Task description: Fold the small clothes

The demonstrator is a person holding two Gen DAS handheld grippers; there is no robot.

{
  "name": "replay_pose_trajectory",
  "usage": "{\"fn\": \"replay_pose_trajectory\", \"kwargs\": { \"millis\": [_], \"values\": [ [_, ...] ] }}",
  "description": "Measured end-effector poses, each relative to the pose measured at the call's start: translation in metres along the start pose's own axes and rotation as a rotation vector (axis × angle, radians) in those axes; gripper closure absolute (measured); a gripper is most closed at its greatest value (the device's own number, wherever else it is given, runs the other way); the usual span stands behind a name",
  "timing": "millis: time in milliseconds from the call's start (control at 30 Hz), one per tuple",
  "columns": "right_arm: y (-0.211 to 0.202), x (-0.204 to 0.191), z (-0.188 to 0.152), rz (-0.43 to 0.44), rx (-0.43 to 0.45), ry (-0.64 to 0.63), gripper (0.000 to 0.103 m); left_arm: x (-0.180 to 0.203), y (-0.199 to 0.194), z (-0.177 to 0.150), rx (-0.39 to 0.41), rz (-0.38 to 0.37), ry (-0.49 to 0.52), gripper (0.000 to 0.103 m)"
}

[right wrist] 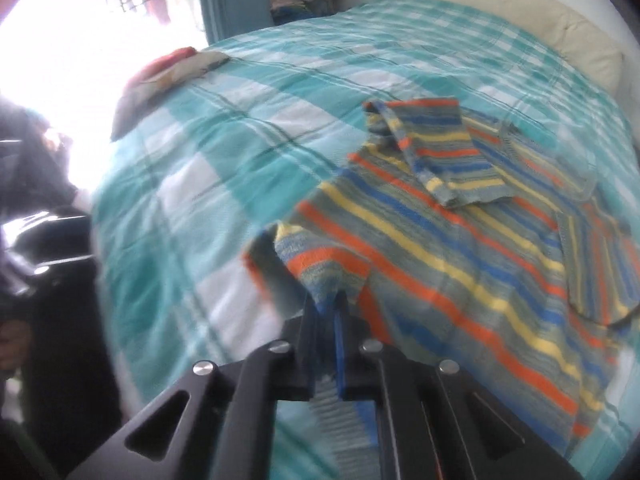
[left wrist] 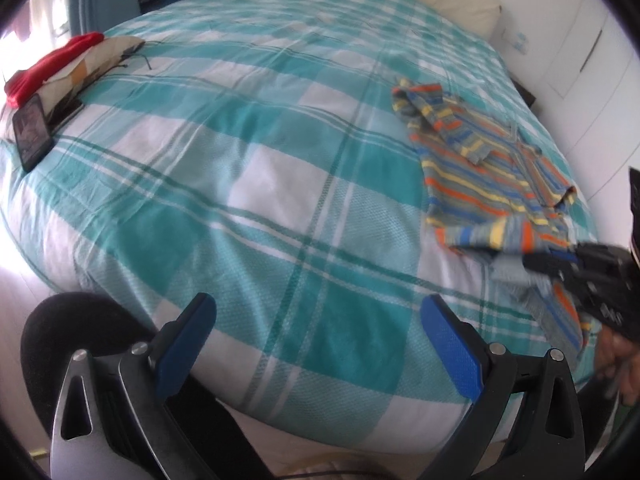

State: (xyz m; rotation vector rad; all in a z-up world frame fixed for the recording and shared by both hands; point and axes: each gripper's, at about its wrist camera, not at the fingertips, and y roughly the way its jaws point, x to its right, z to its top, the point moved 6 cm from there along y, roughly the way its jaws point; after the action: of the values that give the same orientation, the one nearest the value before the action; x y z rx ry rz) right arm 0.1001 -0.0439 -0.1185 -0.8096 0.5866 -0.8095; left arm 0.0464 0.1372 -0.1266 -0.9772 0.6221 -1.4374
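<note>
Right gripper [right wrist: 329, 306] clamped the striped knit jumper's [right wrist: 460, 248] near sleeve to fold it inward; left gripper [left wrist: 320, 316] gaped, empty, beside the jumper.

A bed [left wrist: 280, 128] with a teal-and-white checked cover fills the room, a cream headboard [right wrist: 520, 12] behind, white wall [left wrist: 592, 60] beside, bright window [right wrist: 80, 40] opposite.

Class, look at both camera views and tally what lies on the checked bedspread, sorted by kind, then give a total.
Striped garment: 1
Red cloth: 1
Patterned cloth beneath it: 1
Phone: 1
Total: 4
</note>
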Motion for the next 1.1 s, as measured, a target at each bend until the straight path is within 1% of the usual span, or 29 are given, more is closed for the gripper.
{"fn": "replay_pose_trajectory", "kwargs": {
  "millis": [67,100,133,167,200,233,267,333,400,500,533,567,600,633,667,700,733,767,800,833,867,900,933,967,1000,1100],
  "values": [
    [-0.017,-0.042,-0.013,0.179,-0.012,0.009,0.095,-0.003,0.000,0.003,0.000,-0.035,-0.031,0.001],
    [-0.020,-0.065,-0.022,0.254,-0.017,0.011,0.091,-0.002,0.001,0.004,-0.003,-0.057,-0.041,0.001],
    [-0.021,-0.080,-0.033,0.298,-0.029,0.021,0.080,0.000,0.004,0.005,-0.009,-0.075,-0.044,0.001],
    [-0.020,-0.094,-0.045,0.359,-0.042,0.037,0.061,0.002,0.008,0.005,-0.019,-0.085,-0.042,0.001],
    [-0.021,-0.104,-0.057,0.423,-0.049,0.065,0.054,0.005,0.012,0.004,-0.032,-0.093,-0.034,0.001],
    [-0.024,-0.107,-0.069,0.451,-0.046,0.095,0.050,0.010,0.017,0.000,-0.053,-0.105,-0.017,0.001],
    [-0.029,-0.105,-0.079,0.438,-0.036,0.117,0.050,0.015,0.022,-0.005,-0.075,-0.118,0.003,0.001],
    [-0.047,-0.083,-0.099,0.341,0.004,0.164,0.050,0.025,0.036,-0.018,-0.127,-0.130,0.040,0.001],
    [-0.075,-0.041,-0.119,0.227,0.054,0.279,0.050,0.036,0.047,-0.033,-0.169,-0.130,0.081,0.002],
    [-0.130,0.041,-0.168,-0.005,0.129,0.520,0.048,0.055,0.047,-0.044,-0.147,-0.100,0.177,0.002],
    [-0.145,0.064,-0.189,-0.076,0.133,0.599,0.047,0.062,0.047,-0.047,-0.144,-0.106,0.202,0.003],
    [-0.155,0.082,-0.209,-0.127,0.121,0.667,0.047,0.069,0.046,-0.050,-0.146,-0.120,0.215,0.006],
    [-0.161,0.096,-0.228,-0.172,0.089,0.725,0.047,0.075,0.046,-0.052,-0.152,-0.134,0.227,0.012],
    [-0.162,0.105,-0.243,-0.199,0.065,0.767,0.045,0.082,0.047,-0.055,-0.159,-0.138,0.245,0.016],
    [-0.160,0.110,-0.253,-0.194,0.053,0.789,0.045,0.087,0.048,-0.057,-0.164,-0.133,0.270,0.027],
    [-0.154,0.113,-0.257,-0.170,0.050,0.809,0.045,0.092,0.049,-0.059,-0.164,-0.120,0.296,0.034],
    [-0.147,0.114,-0.259,-0.136,0.055,0.826,0.045,0.096,0.050,-0.061,-0.160,-0.108,0.314,0.037],
    [-0.138,0.113,-0.257,-0.100,0.063,0.829,0.045,0.098,0.050,-0.061,-0.159,-0.107,0.322,0.048],
    [-0.129,0.113,-0.255,-0.079,0.067,0.819,0.045,0.101,0.050,-0.062,-0.164,-0.119,0.322,0.070],
    [-0.118,0.115,-0.251,-0.088,0.069,0.800,0.046,0.102,0.050,-0.062,-0.174,-0.133,0.319,0.085],
    [-0.109,0.118,-0.250,-0.117,0.059,0.781,0.048,0.103,0.051,-0.062,-0.180,-0.138,0.314,0.097],
    [-0.101,0.121,-0.250,-0.142,0.048,0.769,0.054,0.101,0.050,-0.060,-0.184,-0.147,0.304,0.098],
    [-0.103,0.123,-0.250,-0.157,0.055,0.768,0.080,0.099,0.047,-0.059,-0.185,-0.160,0.290,0.098],
    [-0.108,0.122,-0.248,-0.129,0.071,0.782,0.097,0.093,0.041,-0.056,-0.182,-0.165,0.281,0.098],
    [-0.117,0.120,-0.249,-0.105,0.089,0.799,0.097,0.089,0.035,-0.053,-0.168,-0.167,0.278,0.099],
    [-0.150,0.106,-0.248,-0.106,0.102,0.768,0.098,0.072,0.011,-0.044,-0.120,-0.160,0.276,0.101]
  ]
}}
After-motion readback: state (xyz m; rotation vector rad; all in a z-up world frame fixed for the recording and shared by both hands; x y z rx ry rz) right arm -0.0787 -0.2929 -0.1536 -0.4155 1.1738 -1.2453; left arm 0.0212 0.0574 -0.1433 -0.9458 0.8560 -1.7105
